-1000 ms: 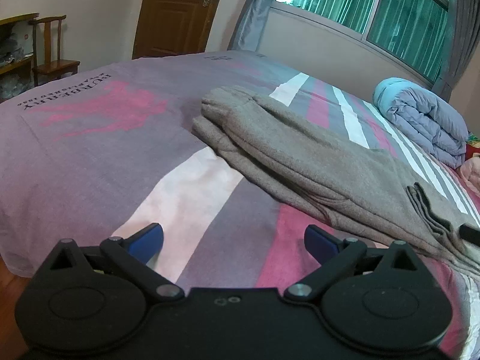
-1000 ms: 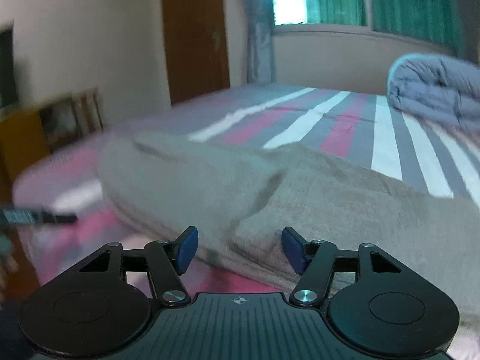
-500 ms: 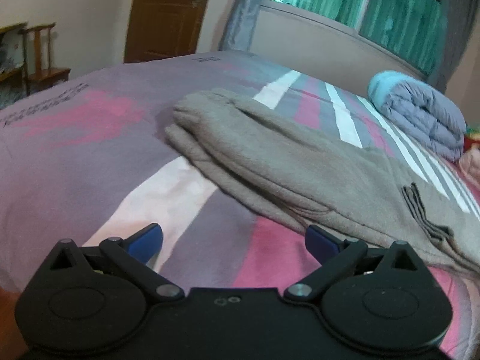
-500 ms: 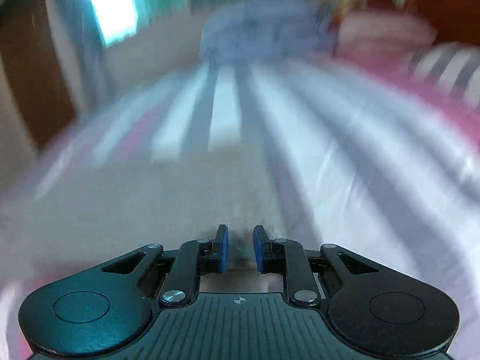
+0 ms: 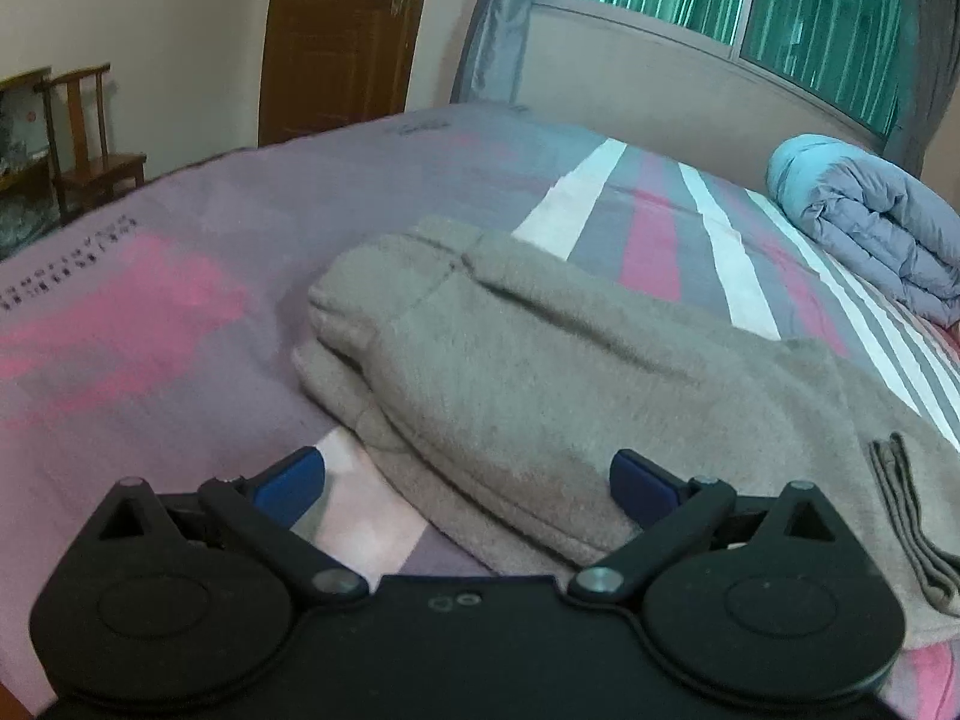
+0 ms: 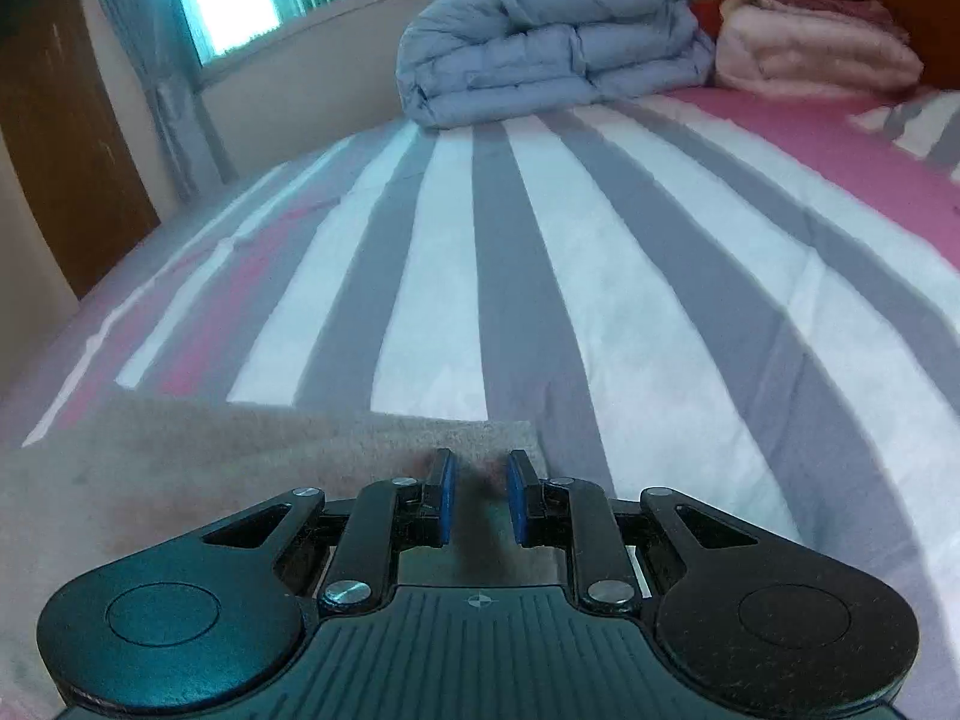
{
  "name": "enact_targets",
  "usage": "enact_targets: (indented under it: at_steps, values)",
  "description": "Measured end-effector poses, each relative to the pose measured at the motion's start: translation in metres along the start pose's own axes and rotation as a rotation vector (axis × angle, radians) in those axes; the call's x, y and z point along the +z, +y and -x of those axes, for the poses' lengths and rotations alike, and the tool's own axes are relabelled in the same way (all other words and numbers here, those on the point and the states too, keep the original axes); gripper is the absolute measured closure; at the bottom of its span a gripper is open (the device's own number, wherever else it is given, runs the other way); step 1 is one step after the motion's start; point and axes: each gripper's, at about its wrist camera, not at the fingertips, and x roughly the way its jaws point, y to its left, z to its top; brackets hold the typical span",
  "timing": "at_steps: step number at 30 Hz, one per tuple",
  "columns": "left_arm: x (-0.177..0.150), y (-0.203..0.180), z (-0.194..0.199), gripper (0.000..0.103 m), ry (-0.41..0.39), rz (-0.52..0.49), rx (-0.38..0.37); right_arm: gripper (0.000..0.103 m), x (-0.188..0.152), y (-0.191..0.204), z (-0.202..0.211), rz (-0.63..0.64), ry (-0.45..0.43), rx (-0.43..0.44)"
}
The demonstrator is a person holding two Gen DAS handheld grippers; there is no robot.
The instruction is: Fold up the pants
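Grey-brown fleece pants (image 5: pixel 540 372) lie folded lengthwise across the striped bed (image 5: pixel 150 324), one end at the left and the other running off to the right. My left gripper (image 5: pixel 468 480) hovers open and wide just in front of their near edge, with nothing between its blue pads. In the right wrist view a corner of the pants (image 6: pixel 240 462) fills the lower left. My right gripper (image 6: pixel 480 498) sits on that corner with its jaws drawn narrow and dark fabric bunched between the pads.
A rolled blue duvet (image 5: pixel 870 222) lies at the far side of the bed, under the window. Beside the duvet (image 6: pixel 540 30) lies a pink blanket (image 6: pixel 810 48). A wooden chair (image 5: pixel 90 138) and a door (image 5: pixel 342 30) stand beyond the bed's left end.
The left gripper has moved closer to the pants, still open. The right gripper's jaws closed from wide to narrow, and it swung right from the pants' middle to their corner.
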Motion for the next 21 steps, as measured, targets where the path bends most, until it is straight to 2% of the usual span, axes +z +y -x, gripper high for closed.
enact_targets:
  at_steps: [3,6,9,12,14,17,21]
  values:
    - [-0.008,0.01,0.005,0.008,-0.006,0.048,-0.026,0.083,-0.008,-0.007,0.032,-0.032,-0.107,0.037]
    - [-0.014,0.03,0.009,0.015,-0.013,0.158,-0.131,0.083,-0.031,-0.018,0.07,-0.011,-0.174,0.051]
    - [-0.016,0.055,0.004,0.017,-0.006,0.312,-0.232,0.083,-0.053,-0.031,0.096,-0.003,-0.177,0.037]
    - [-0.013,0.078,-0.008,0.019,0.011,0.458,-0.35,0.083,-0.06,-0.044,0.112,-0.083,-0.165,0.005]
    - [-0.011,0.088,-0.017,0.021,0.02,0.51,-0.383,0.083,-0.058,-0.047,0.123,-0.113,-0.189,-0.014]
    - [-0.005,0.098,-0.034,0.021,0.033,0.561,-0.453,0.083,-0.064,-0.046,0.13,-0.118,-0.183,-0.02]
    - [-0.001,0.112,-0.061,0.02,0.035,0.68,-0.555,0.083,-0.064,-0.052,0.129,-0.182,-0.18,-0.042]
